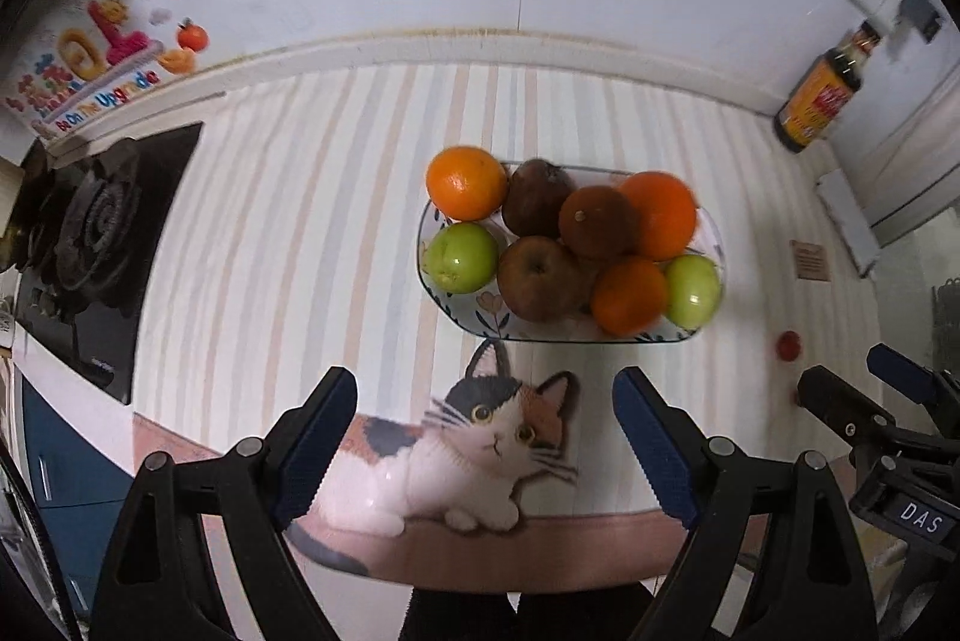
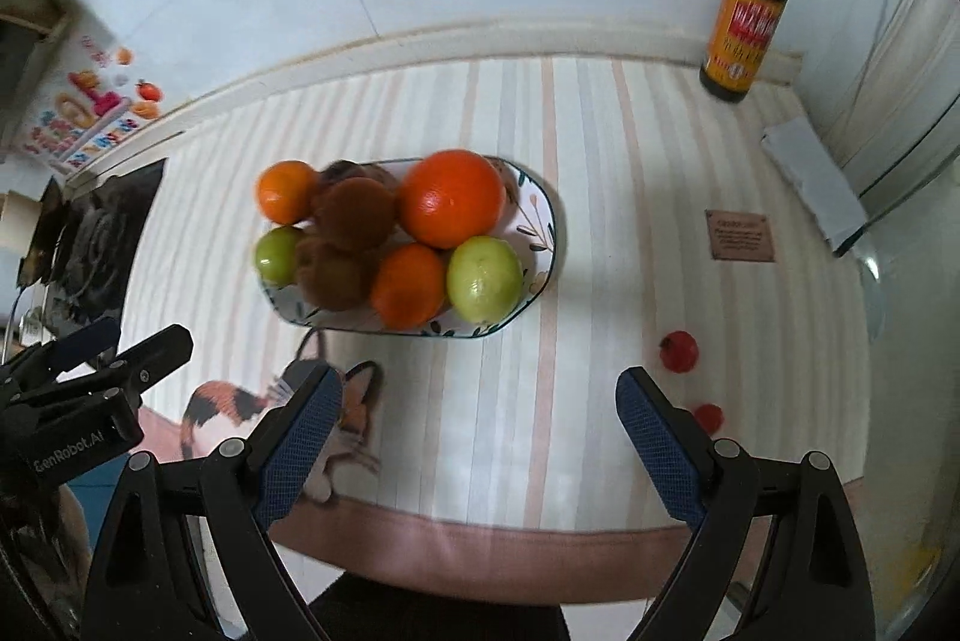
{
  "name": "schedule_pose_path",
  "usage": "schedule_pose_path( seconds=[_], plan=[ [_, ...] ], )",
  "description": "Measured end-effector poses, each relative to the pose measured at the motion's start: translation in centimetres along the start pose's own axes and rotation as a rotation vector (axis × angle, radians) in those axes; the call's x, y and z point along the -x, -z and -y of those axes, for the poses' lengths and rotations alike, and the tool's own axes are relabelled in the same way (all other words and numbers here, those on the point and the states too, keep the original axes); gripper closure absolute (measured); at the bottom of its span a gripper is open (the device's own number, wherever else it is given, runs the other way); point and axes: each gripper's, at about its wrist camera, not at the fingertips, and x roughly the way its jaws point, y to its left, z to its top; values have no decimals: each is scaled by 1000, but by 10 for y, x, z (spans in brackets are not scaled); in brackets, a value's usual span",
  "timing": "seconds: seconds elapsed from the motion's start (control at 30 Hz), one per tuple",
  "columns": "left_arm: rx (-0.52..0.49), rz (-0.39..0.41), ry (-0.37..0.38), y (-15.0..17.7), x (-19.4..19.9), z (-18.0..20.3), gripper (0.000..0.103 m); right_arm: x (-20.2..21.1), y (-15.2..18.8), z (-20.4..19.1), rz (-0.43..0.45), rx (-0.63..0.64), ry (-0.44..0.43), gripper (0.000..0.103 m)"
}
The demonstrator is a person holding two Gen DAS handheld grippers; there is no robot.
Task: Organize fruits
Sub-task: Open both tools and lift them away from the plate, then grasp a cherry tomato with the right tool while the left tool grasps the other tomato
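Hovering spread and empty, both the left gripper and right gripper were held short of the plate; a small red fruit just beyond the right tongs seemingly remained to be collected.

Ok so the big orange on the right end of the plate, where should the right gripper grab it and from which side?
Probably from above. The big orange sits highest on the plate, so its round middle is exposed. Close the right gripper, now open, across its widest part, one finger on the bare plate side, the other between it and the brown fruit.
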Motion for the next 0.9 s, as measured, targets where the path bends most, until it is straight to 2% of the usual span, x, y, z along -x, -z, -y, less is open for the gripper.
schedule_pose_path(
  seconds=[0.1, 0.3, 0.57, 0.9],
  plan=[
    [3, 37, -12, 14, 32, -1, 16, 34, 12, -3, 42, 16, -4, 8],
    [2, 58, 17, 37, 74, 0, 16, 89, 34, -9, 106, 21, -16, 8],
    [-1, 92, 49, 51, 113, 6, 16, 143, 55, -15, 153, 29, -18, 8],
    [-24, 151, 32, 61, 146, 14, 16, 195, 67, -18, 214, 28, 4, 8]
  ],
)
